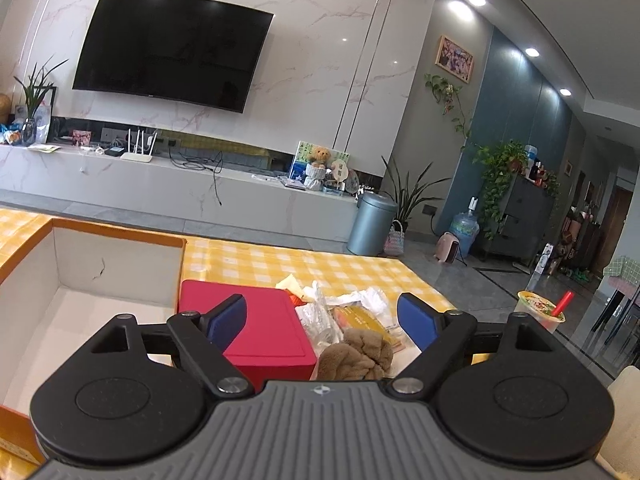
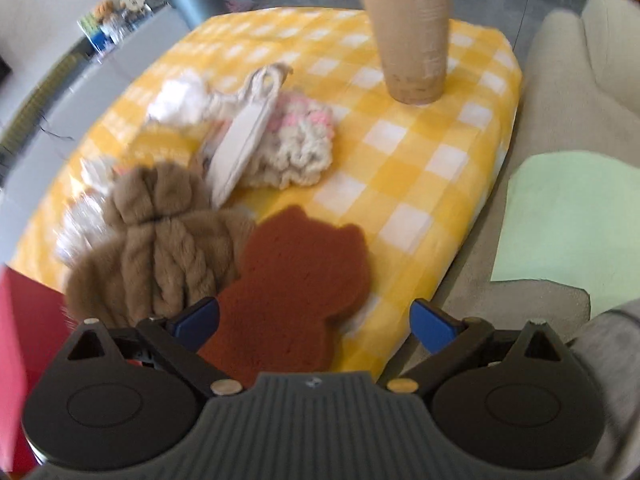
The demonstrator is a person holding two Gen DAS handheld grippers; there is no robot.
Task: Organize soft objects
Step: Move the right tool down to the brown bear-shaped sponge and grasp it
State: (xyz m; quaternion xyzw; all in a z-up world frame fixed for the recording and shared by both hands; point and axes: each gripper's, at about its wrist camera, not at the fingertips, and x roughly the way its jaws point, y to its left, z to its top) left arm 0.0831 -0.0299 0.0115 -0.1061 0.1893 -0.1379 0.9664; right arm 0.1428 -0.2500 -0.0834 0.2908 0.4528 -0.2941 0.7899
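My left gripper (image 1: 322,320) is open and empty above the table, with a tan fluffy knit item (image 1: 360,354) and a red box (image 1: 256,330) below it. An open orange-rimmed cardboard box (image 1: 120,264) with a white inside stands to the left. My right gripper (image 2: 314,322) is open and empty, low over a rust-brown bear-shaped sponge (image 2: 300,280). The tan fluffy item (image 2: 160,236) lies left of it. A cream and pink knit piece (image 2: 296,144) and a white cloth (image 2: 180,100) lie farther back.
A yellow checked cloth (image 2: 420,152) covers the table. A milk tea cup (image 2: 412,32) stands at the far edge, also in the left wrist view (image 1: 540,308). Crumpled wrappers (image 1: 340,308) lie beside the red box. A beige sofa with a green cloth (image 2: 568,220) is to the right.
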